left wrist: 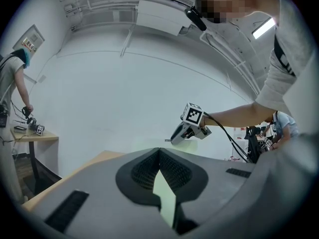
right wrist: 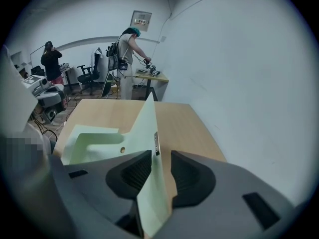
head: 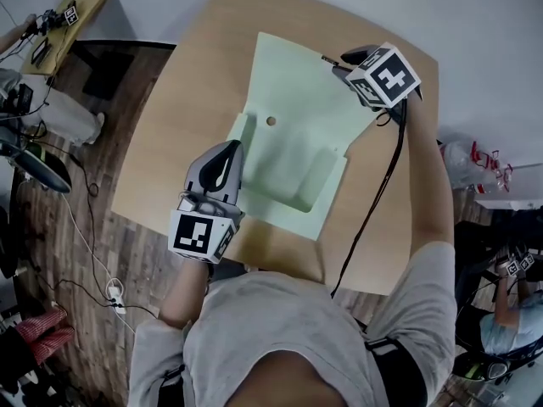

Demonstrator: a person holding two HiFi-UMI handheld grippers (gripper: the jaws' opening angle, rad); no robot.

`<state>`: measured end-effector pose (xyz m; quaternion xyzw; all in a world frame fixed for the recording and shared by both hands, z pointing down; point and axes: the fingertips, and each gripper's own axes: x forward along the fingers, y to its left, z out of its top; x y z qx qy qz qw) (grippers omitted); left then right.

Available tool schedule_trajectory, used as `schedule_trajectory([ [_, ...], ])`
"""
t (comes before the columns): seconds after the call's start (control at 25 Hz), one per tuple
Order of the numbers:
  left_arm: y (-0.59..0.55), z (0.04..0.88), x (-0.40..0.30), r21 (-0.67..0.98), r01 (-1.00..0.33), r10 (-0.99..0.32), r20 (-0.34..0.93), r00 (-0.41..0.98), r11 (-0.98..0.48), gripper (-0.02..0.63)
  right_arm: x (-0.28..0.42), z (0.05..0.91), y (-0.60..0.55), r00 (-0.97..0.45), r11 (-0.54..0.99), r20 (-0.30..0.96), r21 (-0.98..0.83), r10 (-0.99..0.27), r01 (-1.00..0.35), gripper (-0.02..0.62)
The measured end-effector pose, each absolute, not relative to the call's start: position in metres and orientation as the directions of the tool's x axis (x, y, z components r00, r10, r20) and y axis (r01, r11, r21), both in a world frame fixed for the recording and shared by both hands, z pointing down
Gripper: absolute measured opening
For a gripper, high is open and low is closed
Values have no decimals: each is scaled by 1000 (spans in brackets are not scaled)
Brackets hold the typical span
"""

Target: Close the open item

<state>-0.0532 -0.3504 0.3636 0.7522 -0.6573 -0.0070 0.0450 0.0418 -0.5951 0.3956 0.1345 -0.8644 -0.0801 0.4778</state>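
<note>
both left gripper [head: 231, 153] and right gripper [head: 333, 63] straddle the green folder [head: 293, 138].

folder [head: 293, 155]: pale green stiff sheet, card or plastic unclear; matt, smooth
clasp [right wrist: 156, 144]: small metal strip, dull sheen
desk [head: 161, 176]: light wood-grain top, smooth, matt
left gripper [left wrist: 158, 152]: grey plastic shell, matt
right gripper [right wrist: 160, 156]: same grey matt plastic; pads [right wrist: 189, 171] dark, finely ribbed
marker cube [head: 386, 76]: white, black print, matt
floor [head: 136, 270]: dark wood planks
</note>
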Motion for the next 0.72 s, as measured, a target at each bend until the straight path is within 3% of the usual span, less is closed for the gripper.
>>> schedule_trajectory([
  [0.16, -347, 365, -56, 81, -989, -990, 48, 131, -126, 13, 42, 406, -586, -485, 963, 832, 237, -269, -127, 120],
  [0.24, -345, 366, -56, 79, -989, -990, 48, 133, -129, 13, 41, 408, -581, -487, 964, 832, 239, -265, -116, 66],
  [0.32, -344, 365, -57, 79, -988, -990, 47, 135, -131, 14, 39, 408, -576, -499, 968, 830, 224, -248, -109, 52],
  [0.72, -333, 358, -55, 83, -984, -986, 26, 163, -160, 12, 40, 395, -523, -553, 990, 822, 122, -139, -68, 17],
])
